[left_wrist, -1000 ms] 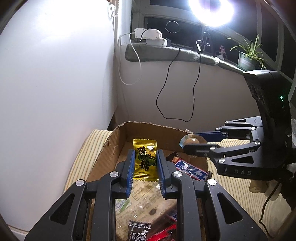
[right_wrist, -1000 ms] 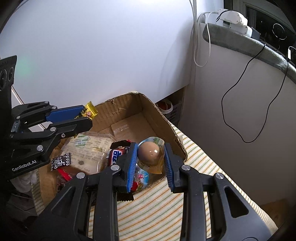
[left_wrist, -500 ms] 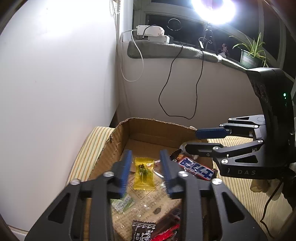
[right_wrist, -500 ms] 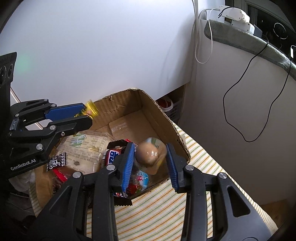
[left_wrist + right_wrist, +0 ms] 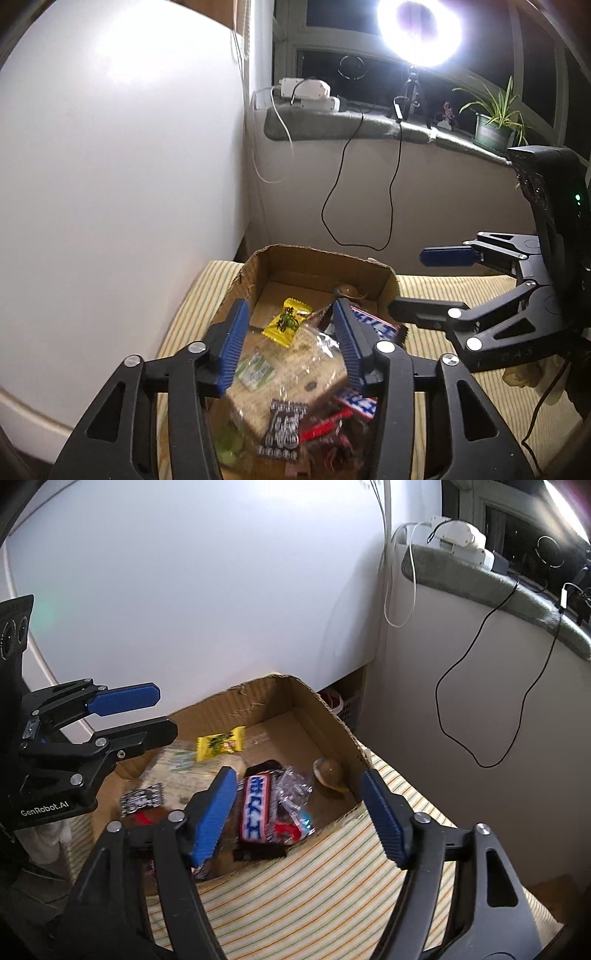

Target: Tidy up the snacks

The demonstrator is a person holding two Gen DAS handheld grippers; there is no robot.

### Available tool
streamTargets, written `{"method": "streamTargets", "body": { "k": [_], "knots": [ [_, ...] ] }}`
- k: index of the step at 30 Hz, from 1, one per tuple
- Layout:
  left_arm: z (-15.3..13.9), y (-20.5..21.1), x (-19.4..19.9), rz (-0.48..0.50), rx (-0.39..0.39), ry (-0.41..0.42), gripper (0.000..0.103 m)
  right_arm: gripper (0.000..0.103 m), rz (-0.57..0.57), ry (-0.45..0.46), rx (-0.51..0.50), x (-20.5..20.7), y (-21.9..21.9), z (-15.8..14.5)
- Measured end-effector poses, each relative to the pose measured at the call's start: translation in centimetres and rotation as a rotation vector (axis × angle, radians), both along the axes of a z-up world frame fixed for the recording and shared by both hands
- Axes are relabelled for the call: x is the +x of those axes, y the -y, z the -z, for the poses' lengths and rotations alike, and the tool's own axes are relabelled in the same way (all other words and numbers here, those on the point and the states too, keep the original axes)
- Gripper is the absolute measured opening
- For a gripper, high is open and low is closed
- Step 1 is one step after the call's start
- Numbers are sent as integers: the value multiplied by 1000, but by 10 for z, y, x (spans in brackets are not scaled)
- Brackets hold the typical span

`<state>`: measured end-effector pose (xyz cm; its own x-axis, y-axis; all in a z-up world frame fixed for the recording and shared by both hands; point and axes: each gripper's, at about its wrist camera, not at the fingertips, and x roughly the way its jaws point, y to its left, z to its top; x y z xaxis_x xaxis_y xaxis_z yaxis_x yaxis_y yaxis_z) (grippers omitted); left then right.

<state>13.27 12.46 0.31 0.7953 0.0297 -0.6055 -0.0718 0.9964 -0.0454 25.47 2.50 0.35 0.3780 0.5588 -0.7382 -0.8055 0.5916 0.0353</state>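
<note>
An open cardboard box (image 5: 321, 260) (image 5: 325, 710) holds several snacks. A yellow candy (image 5: 290, 323) (image 5: 221, 743) lies loose on its floor near the back. A brown egg in a clear packet (image 5: 328, 775) (image 5: 347, 291) rests in the right corner. My left gripper (image 5: 291, 306) (image 5: 162, 714) hovers above the box, its jaws opening with nothing pressed between them. My right gripper (image 5: 298, 779) (image 5: 410, 280) hangs over the box's right side, its jaws also opening and holding nothing. A blue-lettered chocolate bar (image 5: 256, 808) and a clear bag of crackers (image 5: 295, 369) lie among the other snacks.
The box sits on a striped cloth (image 5: 314, 886) against a white wall (image 5: 129, 166). Behind it is a sill (image 5: 351, 125) with a power strip, a ring light (image 5: 419, 31) and a potted plant (image 5: 493, 129). A black cable (image 5: 480, 686) hangs down the wall.
The left gripper let go of the yellow candy and the right let go of the egg. Both now lie in the box. Both grippers opened and rose away from the box.
</note>
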Motion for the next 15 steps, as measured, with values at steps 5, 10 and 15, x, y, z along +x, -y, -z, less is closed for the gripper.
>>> {"method": "streamTargets", "body": {
  "k": [5,10,15],
  "knots": [
    [-10,7,-26,-21,-4,37,63,91,4,54,21,-30,11,-14],
    [-18,18,-56,-36,10,74,67,95,25,75,59,-61,32,-26],
    [-19,27,-86,-60,6,100,76,103,72,137,76,-92,52,-34]
  ]
}}
